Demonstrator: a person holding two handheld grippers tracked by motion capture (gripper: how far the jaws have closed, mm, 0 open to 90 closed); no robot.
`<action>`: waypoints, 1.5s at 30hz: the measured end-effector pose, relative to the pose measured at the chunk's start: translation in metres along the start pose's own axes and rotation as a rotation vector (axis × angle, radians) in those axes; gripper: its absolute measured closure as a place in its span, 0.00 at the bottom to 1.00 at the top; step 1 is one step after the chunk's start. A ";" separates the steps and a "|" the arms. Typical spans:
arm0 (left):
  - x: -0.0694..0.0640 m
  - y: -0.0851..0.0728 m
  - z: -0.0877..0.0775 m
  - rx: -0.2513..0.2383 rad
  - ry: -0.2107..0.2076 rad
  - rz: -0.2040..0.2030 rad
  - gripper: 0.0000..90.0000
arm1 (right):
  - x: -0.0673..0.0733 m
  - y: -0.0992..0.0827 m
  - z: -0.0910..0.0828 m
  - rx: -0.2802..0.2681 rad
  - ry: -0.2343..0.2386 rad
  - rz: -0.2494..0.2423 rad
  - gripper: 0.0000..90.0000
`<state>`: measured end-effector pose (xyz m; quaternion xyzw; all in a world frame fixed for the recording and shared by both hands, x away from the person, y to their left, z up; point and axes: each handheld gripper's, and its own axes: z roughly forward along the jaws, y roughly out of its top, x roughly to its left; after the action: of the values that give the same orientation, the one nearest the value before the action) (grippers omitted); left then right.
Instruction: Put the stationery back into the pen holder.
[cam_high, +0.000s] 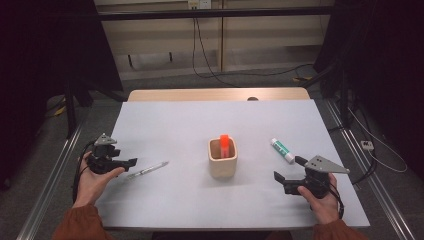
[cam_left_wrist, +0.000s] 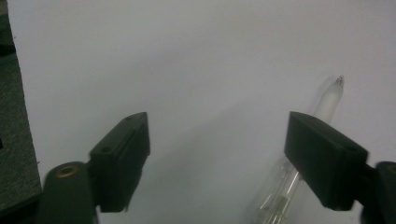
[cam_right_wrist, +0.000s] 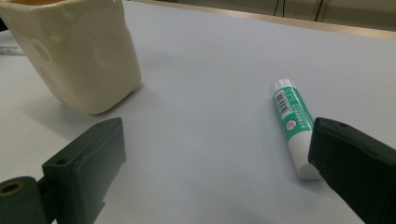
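A clear pen (cam_high: 147, 171) lies on the white table (cam_high: 175, 120) at the left. My left gripper (cam_high: 131, 163) is just left of the pen's near end, held in a hand, jaws open. In the left gripper view the open left gripper (cam_left_wrist: 217, 123) has bare table between its jaws, and the pen (cam_left_wrist: 328, 99) runs under the right-hand jaw without being pressed. A cream cup (cam_high: 222, 159) holding an orange object (cam_high: 225, 144) stands mid-table. A green-and-white glue stick (cam_high: 282, 150) lies right of it. My right gripper (cam_high: 289, 168) is open, near the stick's near end. The right gripper view shows the right gripper (cam_right_wrist: 217, 130), stick (cam_right_wrist: 292, 116) and cup (cam_right_wrist: 84, 51).
A wooden strip (cam_high: 215, 94) borders the table's far edge. Metal rails (cam_high: 55, 165) run along both sides of the table, over grey floor. Cables (cam_high: 210, 70) trail across the floor behind the table.
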<state>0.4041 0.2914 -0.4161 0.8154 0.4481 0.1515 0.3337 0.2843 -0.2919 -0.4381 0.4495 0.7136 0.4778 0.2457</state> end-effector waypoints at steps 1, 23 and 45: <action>-0.001 0.001 0.000 0.009 -0.015 -0.012 0.16 | 0.000 0.000 0.000 0.001 -0.001 0.000 0.04; -0.037 0.019 0.013 0.080 -0.167 0.209 0.17 | 0.000 0.000 0.001 0.001 0.004 -0.001 0.04; -0.052 0.028 0.038 0.256 -0.158 0.322 0.58 | 0.000 0.000 0.001 0.005 0.006 0.001 0.04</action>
<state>0.4137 0.2225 -0.4223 0.9215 0.3000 0.0804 0.2332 0.2855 -0.2913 -0.4387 0.4492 0.7152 0.4774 0.2423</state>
